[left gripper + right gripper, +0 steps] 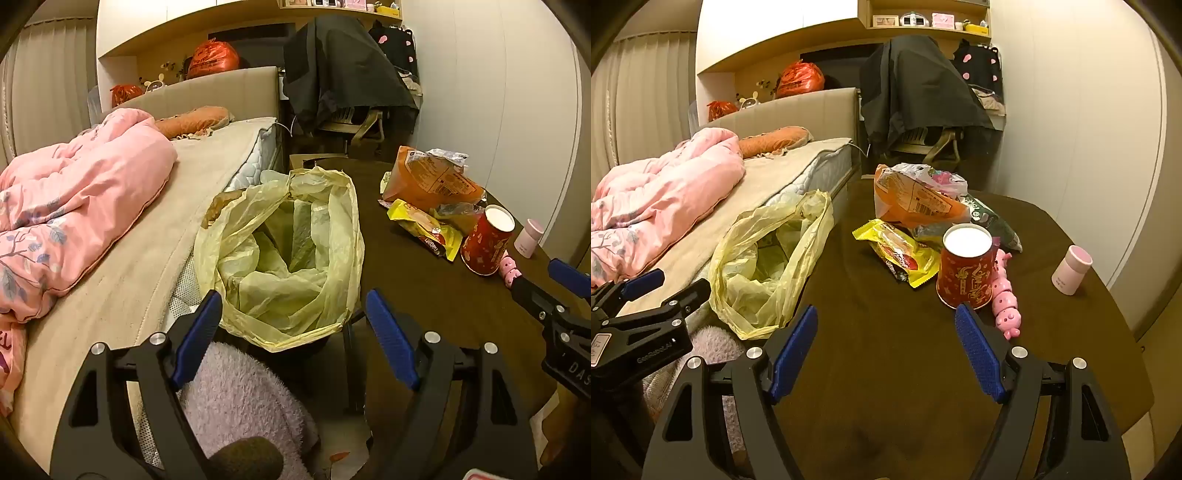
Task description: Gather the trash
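Note:
A yellow trash bag (291, 254) lines a bin between the bed and the dark table; its mouth gapes open. My left gripper (295, 332) hovers just before it, open, nothing between its blue pads. On the table lie an orange snack bag (916, 203), a yellow wrapper (901, 254), a dark crumpled packet (1001, 225) and an upside-down red paper cup (966, 269). My right gripper (886, 343) is open over the bare table, short of the cup. The trash bag (768, 262) shows at its left. The cup (485, 243) and wrappers (424, 225) also sit at the right of the left wrist view.
A pink toy pig (1006, 299) lies beside the cup, and a small pink-white jar (1071, 269) stands at the table's right. A bed with a pink quilt (74, 210) fills the left. A fluffy lilac thing (236, 402) sits below the left gripper. A draped chair (923, 99) stands behind.

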Demonstrator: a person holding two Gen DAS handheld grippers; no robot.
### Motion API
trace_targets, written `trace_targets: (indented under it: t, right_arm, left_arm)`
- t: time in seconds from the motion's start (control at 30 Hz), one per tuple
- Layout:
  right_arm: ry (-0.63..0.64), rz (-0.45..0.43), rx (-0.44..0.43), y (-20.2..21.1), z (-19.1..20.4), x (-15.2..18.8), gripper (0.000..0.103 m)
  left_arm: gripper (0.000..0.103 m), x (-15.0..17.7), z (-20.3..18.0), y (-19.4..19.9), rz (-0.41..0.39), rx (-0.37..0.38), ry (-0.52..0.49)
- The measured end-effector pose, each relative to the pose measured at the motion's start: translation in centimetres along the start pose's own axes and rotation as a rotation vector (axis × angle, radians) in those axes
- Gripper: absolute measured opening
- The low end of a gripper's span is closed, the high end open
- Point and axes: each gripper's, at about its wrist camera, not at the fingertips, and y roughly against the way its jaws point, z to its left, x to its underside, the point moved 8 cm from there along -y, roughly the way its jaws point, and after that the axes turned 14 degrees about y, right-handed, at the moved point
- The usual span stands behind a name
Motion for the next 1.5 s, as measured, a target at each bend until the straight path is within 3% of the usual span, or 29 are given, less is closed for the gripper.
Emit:
trace_targets:
  t: [1.5]
  right_arm:
    - [-0.015, 0.012, 0.011, -0.13, -0.89, 0.59, 0.073]
  left_arm:
    - [0.076, 0.36, -0.28, 0.16, 0.013, 0.019, 0.011]
